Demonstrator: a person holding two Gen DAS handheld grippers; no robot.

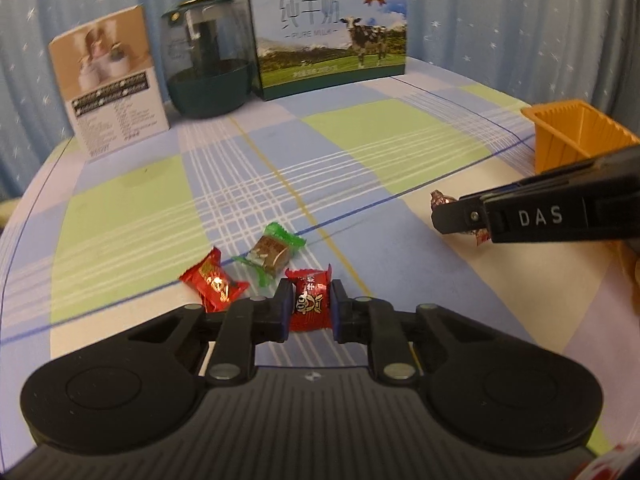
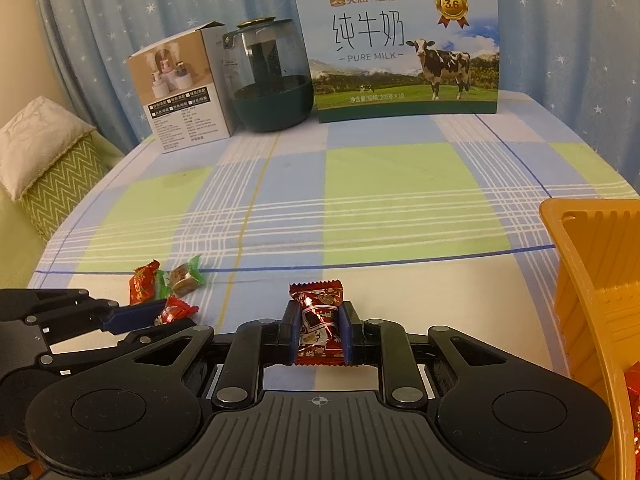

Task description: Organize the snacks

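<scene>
My left gripper [image 1: 310,305] is shut on a red wrapped candy [image 1: 309,300] just above the checked tablecloth. A second red candy [image 1: 214,286] and a green-wrapped candy [image 1: 269,253] lie just ahead to its left. My right gripper [image 2: 319,330] is shut on a dark red candy [image 2: 320,320]. In the left wrist view the right gripper [image 1: 456,220] shows at the right with that candy [image 1: 440,199] poking out. In the right wrist view the left gripper [image 2: 136,318] holds its red candy [image 2: 176,310]. An orange basket [image 2: 592,280] stands at the right.
At the back of the table stand a white product box [image 2: 180,92], a dark green glass jar [image 2: 272,80] and a milk carton box [image 2: 404,52]. A cushion [image 2: 44,160] lies off the table's left edge. Blue curtain behind.
</scene>
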